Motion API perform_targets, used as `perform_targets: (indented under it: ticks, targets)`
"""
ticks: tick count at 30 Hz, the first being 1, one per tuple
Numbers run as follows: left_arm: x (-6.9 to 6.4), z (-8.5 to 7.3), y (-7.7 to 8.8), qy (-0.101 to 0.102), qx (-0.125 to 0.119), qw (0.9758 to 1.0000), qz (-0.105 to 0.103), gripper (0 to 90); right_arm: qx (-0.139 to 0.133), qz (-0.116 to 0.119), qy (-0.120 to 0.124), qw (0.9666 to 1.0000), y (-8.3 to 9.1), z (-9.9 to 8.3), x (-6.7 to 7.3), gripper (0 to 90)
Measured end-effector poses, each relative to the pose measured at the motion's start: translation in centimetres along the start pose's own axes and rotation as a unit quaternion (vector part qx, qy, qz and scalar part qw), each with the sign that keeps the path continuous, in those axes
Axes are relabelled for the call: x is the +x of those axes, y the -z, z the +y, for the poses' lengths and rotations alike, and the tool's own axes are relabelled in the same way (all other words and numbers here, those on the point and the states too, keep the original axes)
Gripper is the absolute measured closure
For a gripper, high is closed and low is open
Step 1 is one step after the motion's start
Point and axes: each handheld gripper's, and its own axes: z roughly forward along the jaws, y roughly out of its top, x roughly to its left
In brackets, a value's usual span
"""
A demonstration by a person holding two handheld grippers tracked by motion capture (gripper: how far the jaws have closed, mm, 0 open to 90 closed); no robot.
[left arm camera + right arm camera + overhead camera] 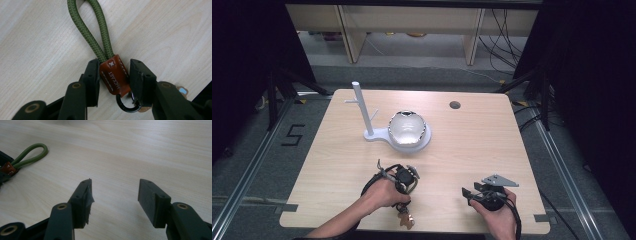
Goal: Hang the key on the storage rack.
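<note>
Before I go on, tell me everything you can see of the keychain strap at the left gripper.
The keychain strap is a loop of olive-green braided cord, its two ends gathered in a brown leather-like tab with white stitching and printed lettering. A dark metal ring hangs below the tab. It lies flat on the pale wooden table. The left gripper straddles the tab: one pad touches it, and a small gap shows at the other.

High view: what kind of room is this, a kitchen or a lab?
Probably a lab or recording workshop, not a kitchen: a bare wooden table stands inside a dark frame, loose cables trail across the floor behind, and a taped number 5 marks the floor.
</note>
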Motion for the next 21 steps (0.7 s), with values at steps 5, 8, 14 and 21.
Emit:
perform_targets:
  ticks: [5,8,14,21]
  targets:
    - [-0.28,0.27,0.08,0.008,0.002,0.9999,0.012,54.0,0.001,0.002,-0.003,1.0000,0.04,0.01,0.03,46.0]
    - [-0.46,0.47,0.20,0.016,0.003,0.9997,0.020,52.0,0.007,-0.008,0.001,0.9999,0.24,0.03,-0.05,46.0]
    - [-0.77,0.41,0.07,0.020,0.007,0.9993,0.032,51.8,0.004,-0.008,0.003,1.0000,0.30,0.02,-0.14,45.9]
    - [-0.77,0.18,-0.18,0.007,0.019,0.9993,0.032,58.4,0.006,-0.010,0.001,0.9999,0.20,-0.03,-0.08,45.9]
